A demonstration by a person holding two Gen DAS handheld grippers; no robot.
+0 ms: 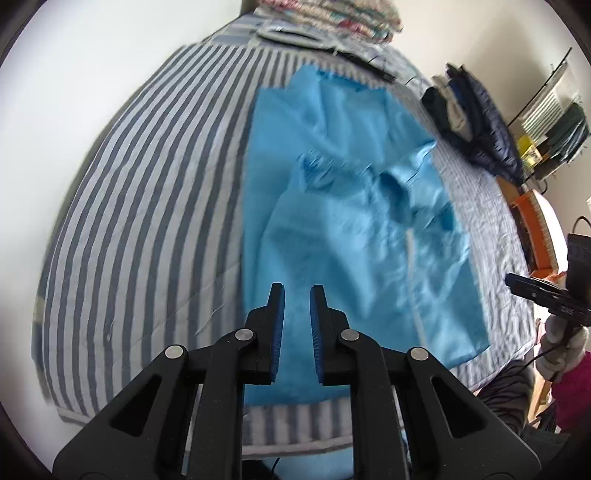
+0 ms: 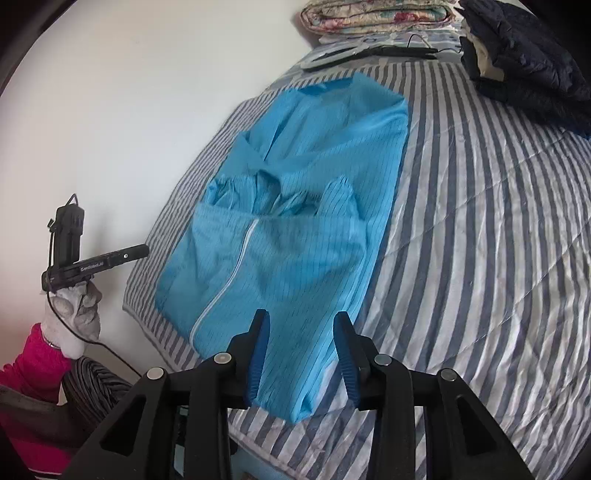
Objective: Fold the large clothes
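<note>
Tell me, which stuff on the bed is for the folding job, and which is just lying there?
For the job:
- blue garment
- left gripper
- right gripper

Just lying about:
- dark jacket pile
- folded floral quilt
- black hanger
</note>
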